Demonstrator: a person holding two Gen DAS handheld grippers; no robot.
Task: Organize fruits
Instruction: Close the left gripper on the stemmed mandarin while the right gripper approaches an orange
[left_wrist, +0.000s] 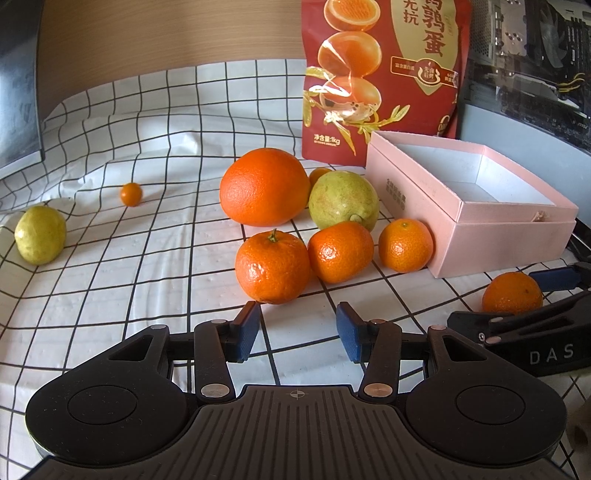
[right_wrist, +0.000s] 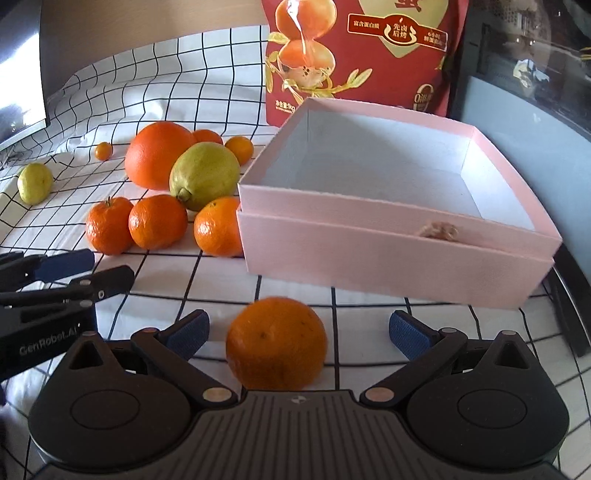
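Orange mandarin lies stem-side away between right tool's spread pads.

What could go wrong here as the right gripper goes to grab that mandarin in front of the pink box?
1. The right gripper is open around the mandarin without touching; a lopsided close could roll it away.
2. The pink box has a tall near wall, so a low carry might hit it.
3. The left gripper sits close alongside and could be bumped.
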